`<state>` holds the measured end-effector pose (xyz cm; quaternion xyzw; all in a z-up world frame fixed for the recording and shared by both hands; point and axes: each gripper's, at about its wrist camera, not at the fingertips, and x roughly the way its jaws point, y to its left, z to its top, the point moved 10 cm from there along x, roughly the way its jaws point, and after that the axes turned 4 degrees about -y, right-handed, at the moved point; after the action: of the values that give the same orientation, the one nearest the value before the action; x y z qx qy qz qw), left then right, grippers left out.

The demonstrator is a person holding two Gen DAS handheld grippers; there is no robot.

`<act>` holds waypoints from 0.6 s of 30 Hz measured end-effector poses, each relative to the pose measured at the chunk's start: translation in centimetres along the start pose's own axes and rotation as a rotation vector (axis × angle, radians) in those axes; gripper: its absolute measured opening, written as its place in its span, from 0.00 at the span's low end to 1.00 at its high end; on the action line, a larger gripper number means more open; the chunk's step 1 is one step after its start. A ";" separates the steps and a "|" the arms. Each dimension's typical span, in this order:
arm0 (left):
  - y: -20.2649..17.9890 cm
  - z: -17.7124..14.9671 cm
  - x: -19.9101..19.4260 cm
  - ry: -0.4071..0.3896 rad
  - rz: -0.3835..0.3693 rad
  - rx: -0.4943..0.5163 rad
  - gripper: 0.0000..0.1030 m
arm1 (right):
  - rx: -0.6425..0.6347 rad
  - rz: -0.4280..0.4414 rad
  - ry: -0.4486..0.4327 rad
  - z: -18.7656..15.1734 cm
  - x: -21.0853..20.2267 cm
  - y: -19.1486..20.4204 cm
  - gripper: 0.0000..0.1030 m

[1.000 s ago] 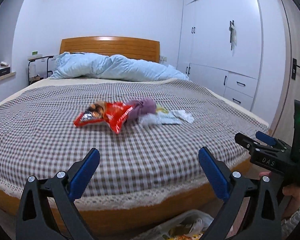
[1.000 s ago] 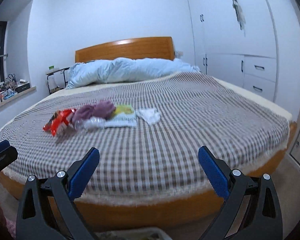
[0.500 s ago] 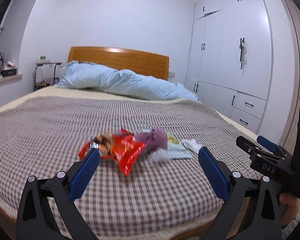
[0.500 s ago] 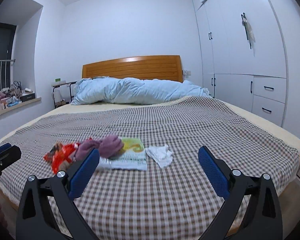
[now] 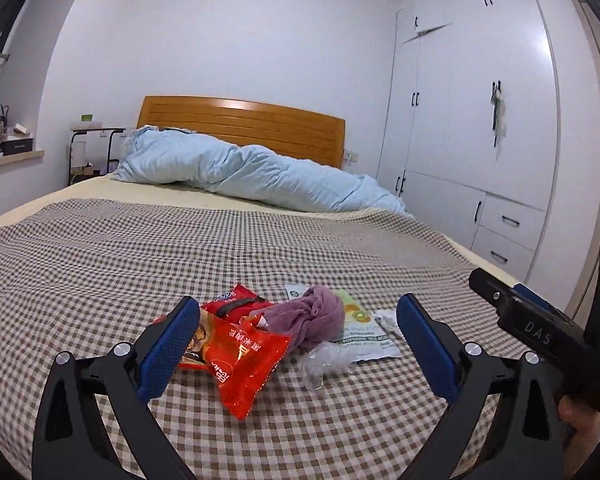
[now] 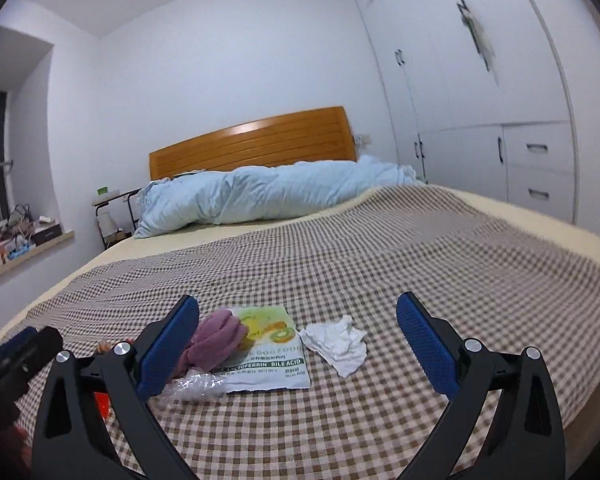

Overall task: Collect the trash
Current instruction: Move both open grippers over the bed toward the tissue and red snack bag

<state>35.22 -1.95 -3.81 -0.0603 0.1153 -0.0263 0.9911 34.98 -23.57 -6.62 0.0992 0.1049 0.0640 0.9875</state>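
Note:
A pile of trash lies on the checked bedspread. It holds a red snack bag, a second red wrapper, a purple cloth bundle, a clear plastic scrap, a green-and-white dog food pouch and a crumpled white tissue. My left gripper is open and empty, low over the red bag. My right gripper is open and empty, just short of the pouch and tissue. Each gripper shows at the edge of the other's view.
A rumpled light-blue duvet lies across the head of the bed before a wooden headboard. White wardrobes line the right wall. A window ledge with clutter and a bedside rack stand at the left.
Both grippers have moved forward and lower over the bed towards the trash pile, which now looms larger between their fingers. Both stay open. The trash has not moved.

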 end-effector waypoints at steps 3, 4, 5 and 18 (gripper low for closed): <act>-0.4 -0.7 0.8 0.006 0.009 0.038 0.93 | -0.009 -0.035 0.001 -0.7 0.2 -0.3 0.92; -0.5 -0.9 0.9 0.008 0.003 0.042 0.93 | -0.013 -0.038 0.004 -0.8 0.3 -0.4 0.92; -0.6 -1.0 1.0 0.010 -0.002 0.039 0.93 | -0.021 -0.040 0.011 -1.0 0.3 -0.2 0.92; -0.2 -1.1 0.7 0.009 0.007 0.025 0.93 | -0.079 -0.026 0.073 -2.8 0.2 0.5 0.92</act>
<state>35.66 -2.29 -4.98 -0.0473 0.1198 -0.0247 0.9914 34.54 -22.51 -9.20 0.0563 0.1393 0.0588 0.9869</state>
